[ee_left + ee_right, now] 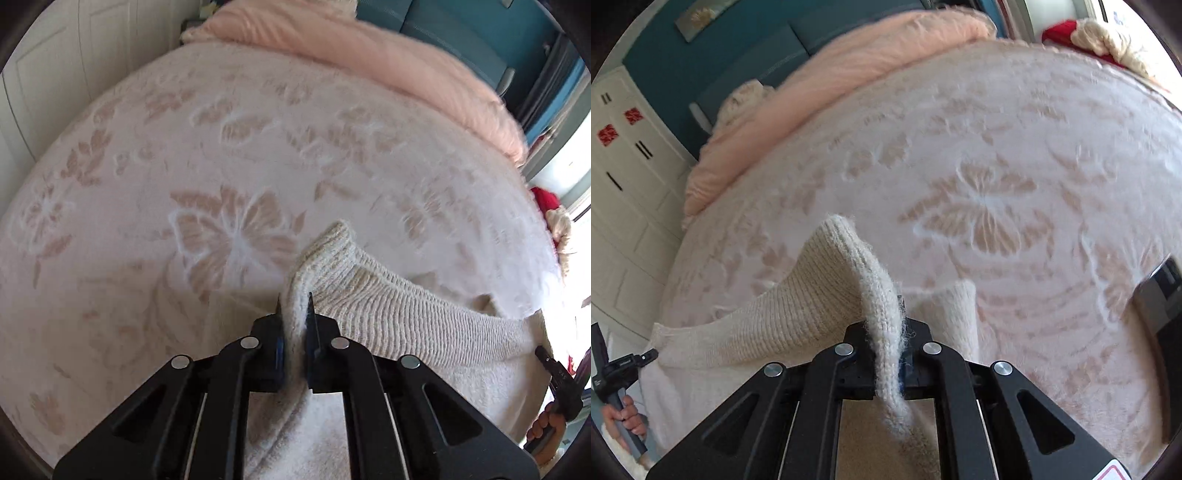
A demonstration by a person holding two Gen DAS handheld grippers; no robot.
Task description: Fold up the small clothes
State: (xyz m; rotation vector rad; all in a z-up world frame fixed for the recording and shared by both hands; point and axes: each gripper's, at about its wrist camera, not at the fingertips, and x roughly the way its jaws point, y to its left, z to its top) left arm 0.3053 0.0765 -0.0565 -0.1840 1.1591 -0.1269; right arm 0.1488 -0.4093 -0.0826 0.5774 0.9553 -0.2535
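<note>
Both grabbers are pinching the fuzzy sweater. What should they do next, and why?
Probably carry the held edge forward together and lay it down. The left gripper and right gripper each clamp the cream knit sweater, its ribbed edge stretched between them above the bedspread.

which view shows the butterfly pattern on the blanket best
The left wrist view: the butterfly sits large, sharp and whole just beyond the left gripper. The right wrist view shows a butterfly too, but smaller, farther off and softer.
</note>
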